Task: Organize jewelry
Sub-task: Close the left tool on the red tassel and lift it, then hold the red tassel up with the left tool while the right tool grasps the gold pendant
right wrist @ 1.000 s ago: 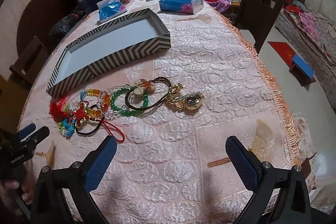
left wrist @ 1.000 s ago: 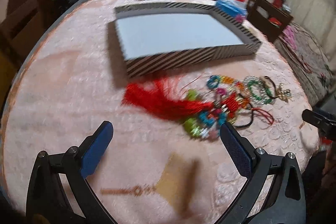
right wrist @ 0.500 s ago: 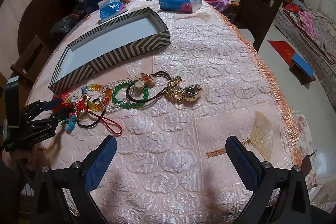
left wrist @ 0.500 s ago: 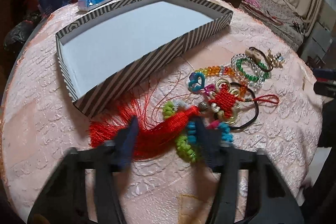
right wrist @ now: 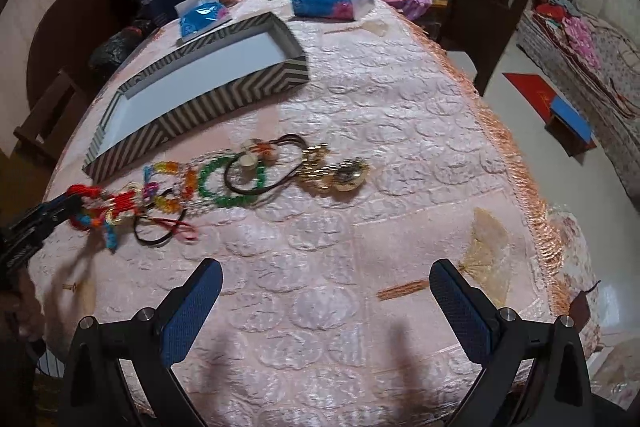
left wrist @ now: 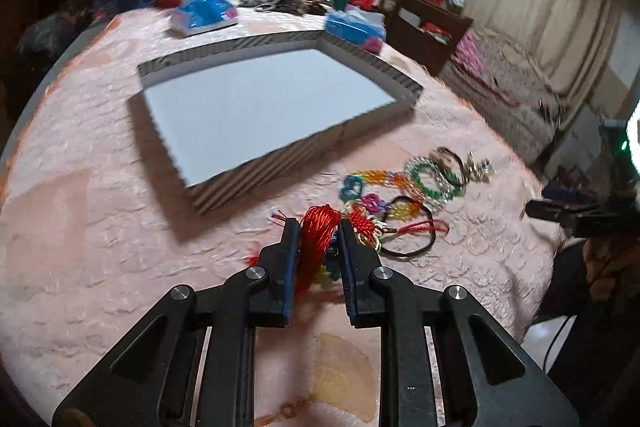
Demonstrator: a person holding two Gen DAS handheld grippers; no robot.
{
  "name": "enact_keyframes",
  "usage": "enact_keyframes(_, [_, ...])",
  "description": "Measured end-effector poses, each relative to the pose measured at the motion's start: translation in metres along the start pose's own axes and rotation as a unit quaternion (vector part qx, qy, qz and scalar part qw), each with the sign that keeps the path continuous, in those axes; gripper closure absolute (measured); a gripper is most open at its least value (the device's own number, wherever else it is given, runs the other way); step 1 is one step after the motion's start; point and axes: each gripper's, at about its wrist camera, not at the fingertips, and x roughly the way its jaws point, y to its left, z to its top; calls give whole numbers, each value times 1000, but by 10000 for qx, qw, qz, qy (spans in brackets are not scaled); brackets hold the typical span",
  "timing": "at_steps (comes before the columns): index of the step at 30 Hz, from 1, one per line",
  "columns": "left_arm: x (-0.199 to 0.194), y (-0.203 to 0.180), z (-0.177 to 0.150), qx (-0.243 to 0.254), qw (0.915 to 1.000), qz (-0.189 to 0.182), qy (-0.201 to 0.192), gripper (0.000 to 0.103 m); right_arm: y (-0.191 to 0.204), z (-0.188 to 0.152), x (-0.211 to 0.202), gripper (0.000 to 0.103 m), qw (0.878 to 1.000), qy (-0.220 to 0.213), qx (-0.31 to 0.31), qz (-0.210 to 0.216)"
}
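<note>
Left wrist view: my left gripper [left wrist: 319,227] just squeezed in and it's clamped on the red tassel [left wrist: 316,231], near the striped box [left wrist: 280,169]. Right wrist view: right gripper [right wrist: 326,301] wide apart over bare tablecloth [right wrist: 360,247], bracelets [right wrist: 232,183] lying beyond it.

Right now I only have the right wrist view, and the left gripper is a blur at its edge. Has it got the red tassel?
Observer: Yes. In the left wrist view the left gripper has just been closing, and its fingers pinch the red tassel between them.
Operator: Anything else caught in there?
Observer: Some coloured beads hang just under the tassel, between the fingers. I can't tell whether they're pinched too.
Operator: Box free to drop into?
Observer: From that side the striped box shows its whole white floor, with nothing on it.
</note>
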Motion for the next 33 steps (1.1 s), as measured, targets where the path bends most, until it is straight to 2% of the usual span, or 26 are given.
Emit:
enact_keyframes(4, [3,14,-2,-166,9998,-108,54,85,-8,7,8,0,9997,227,-32,16])
enact_keyframes(10, [15,18,-9,-72,9995,107,273,85,-10,23,10,0,9982,412,-423,-109])
enact_keyframes(16, [5,17,-7,-80,9997,131,188,83,-9,38,8,0,9976,196,-657,-49])
enact_keyframes(19, [7,18,-5,-83,9994,217,238,84,-16,31,11,0,9989,42,-443,149])
enact_keyframes(20, [8,20,-5,-116,9993,242,277,88,-20,28,15,0,9993,59,-318,170])
enact_keyframes(22, [6,22,-5,-176,9989,355,241,100,-26,25,21,0,9996,155,-142,188])
enact_keyframes(28, [-15,29,2,-341,9985,421,-89,100,-35,19,19,0,9999,119,-88,58])
enact_keyframes(33, [-34,39,11,-591,9958,519,-467,100,-44,19,19,0,9998,5,-84,169])
